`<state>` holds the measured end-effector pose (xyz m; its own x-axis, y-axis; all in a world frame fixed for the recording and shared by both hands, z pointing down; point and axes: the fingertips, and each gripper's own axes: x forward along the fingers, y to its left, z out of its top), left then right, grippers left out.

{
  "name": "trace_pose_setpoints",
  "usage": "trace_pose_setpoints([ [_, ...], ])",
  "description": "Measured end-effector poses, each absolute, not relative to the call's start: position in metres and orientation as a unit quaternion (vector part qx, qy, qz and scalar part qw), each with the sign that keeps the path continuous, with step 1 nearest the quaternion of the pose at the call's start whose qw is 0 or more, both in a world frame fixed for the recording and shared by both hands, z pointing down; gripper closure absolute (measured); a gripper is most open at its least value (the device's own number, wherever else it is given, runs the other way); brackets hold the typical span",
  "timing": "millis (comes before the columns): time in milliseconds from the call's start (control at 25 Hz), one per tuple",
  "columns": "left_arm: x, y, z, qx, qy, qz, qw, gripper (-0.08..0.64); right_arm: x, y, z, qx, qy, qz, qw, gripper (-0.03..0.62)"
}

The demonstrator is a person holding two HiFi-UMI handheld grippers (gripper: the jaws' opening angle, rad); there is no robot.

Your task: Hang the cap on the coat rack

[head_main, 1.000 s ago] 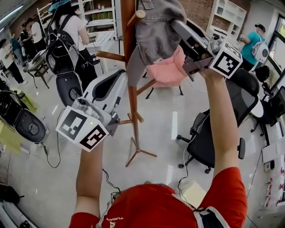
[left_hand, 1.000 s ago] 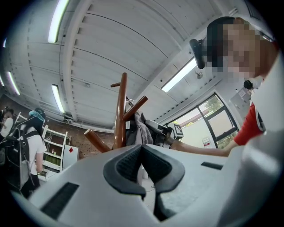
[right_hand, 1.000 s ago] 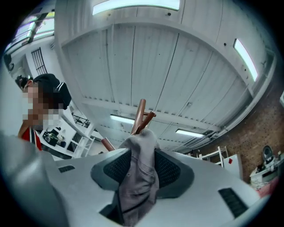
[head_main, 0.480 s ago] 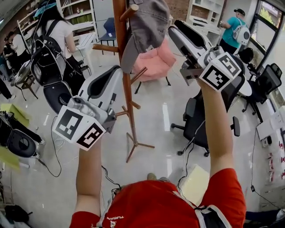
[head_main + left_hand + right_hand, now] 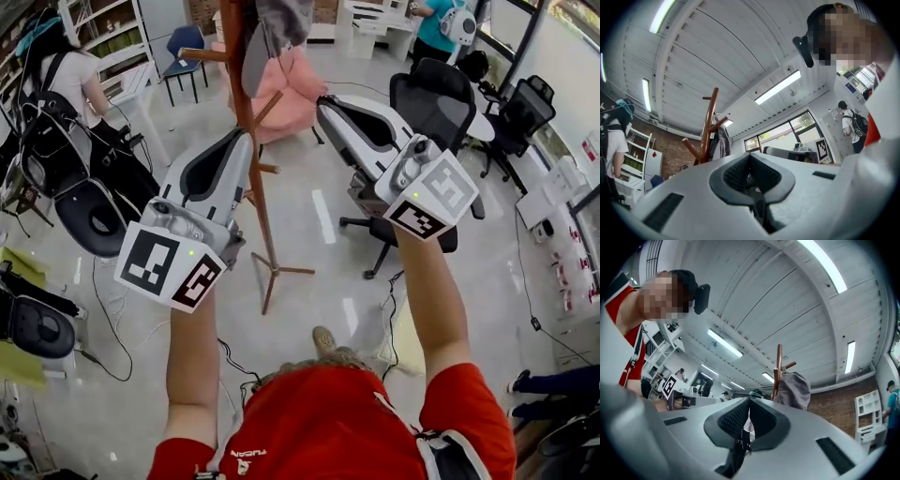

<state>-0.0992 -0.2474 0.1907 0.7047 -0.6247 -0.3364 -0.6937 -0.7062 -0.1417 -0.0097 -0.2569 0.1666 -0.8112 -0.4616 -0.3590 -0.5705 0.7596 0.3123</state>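
The grey cap (image 5: 279, 21) hangs from a peg at the top of the brown wooden coat rack (image 5: 246, 141), free of both grippers. It also shows in the right gripper view as the cap (image 5: 793, 390) on the rack (image 5: 778, 366), and smaller in the left gripper view as the cap (image 5: 721, 143) beside the rack (image 5: 708, 126). My right gripper (image 5: 328, 103) is below and right of the cap, shut with nothing between its pads (image 5: 749, 401). My left gripper (image 5: 239, 141) sits low beside the rack's pole, shut and empty (image 5: 750, 157).
A pink armchair (image 5: 291, 80) stands behind the rack and a black office chair (image 5: 427, 94) to its right. A person with a backpack (image 5: 56, 103) is at the left by white shelves. Cables (image 5: 112, 319) lie on the glossy floor.
My right gripper has come off the cap, drawn back down and to the right, and shut. The cap stays hanging on the rack. The left gripper has barely moved.
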Motion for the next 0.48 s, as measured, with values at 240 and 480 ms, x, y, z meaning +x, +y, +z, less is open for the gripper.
trace_pose_setpoints([
  [240, -0.091, -0.224, 0.215, -0.924, 0.344, 0.111, 0.12, 0.552, -0.019, -0.216, 0.198, -0.294, 0.926, 0.187, 0.146, 0.568],
  [480, -0.083, -0.217, 0.224, -0.923, 0.353, 0.111, 0.111, 0.552, -0.017, -0.205, 0.22, -0.294, 0.928, 0.18, 0.139, 0.568],
])
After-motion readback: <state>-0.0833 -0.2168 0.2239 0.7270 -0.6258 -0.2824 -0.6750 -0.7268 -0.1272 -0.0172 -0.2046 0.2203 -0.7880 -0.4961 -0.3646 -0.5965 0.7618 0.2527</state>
